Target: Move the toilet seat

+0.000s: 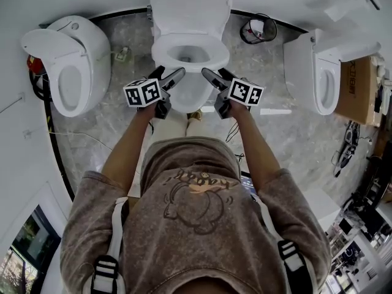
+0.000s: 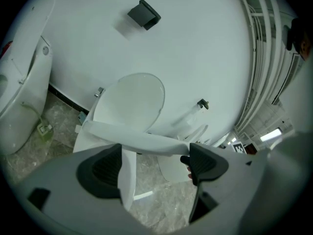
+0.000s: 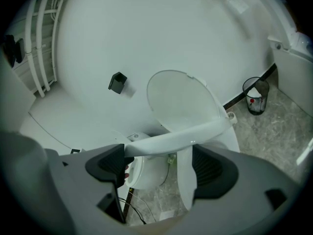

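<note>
Person stands facing the middle toilet (image 1: 184, 94), both arms forward, one gripper per hand. Toilet seat (image 1: 162, 54) sits on the middle toilet, with the lid (image 1: 190, 8) upright against the white wall. In both gripper views the seat's front rim is raised off the bowl, and floor and a neighbouring toilet show under it. Left gripper (image 1: 168, 75) is at the seat's front left, pointing forward and down. In its own view the left gripper (image 2: 154, 153) has its jaws wide apart. The seat (image 2: 146, 141) runs slantwise across the gap and meets the tip of the right-hand pad; the pads do not squeeze it. Right gripper (image 1: 217, 75) is at the front right, just beside the left one. In its own view the right gripper (image 3: 157, 153) also has its jaws wide apart, with the seat (image 3: 190, 136) crossing the gap and touching the tip of the left-hand pad; no clamp seen there either. Lid (image 2: 134, 102) (image 3: 181, 102) shows behind the seat in both views. A second toilet (image 1: 73, 66) stands to the left and a third toilet (image 1: 318, 72) to the right. A small bin (image 1: 257, 28) is on the marbled floor (image 1: 122, 139) by the wall, and a black box (image 2: 144, 14) is fixed high on the wall
</note>
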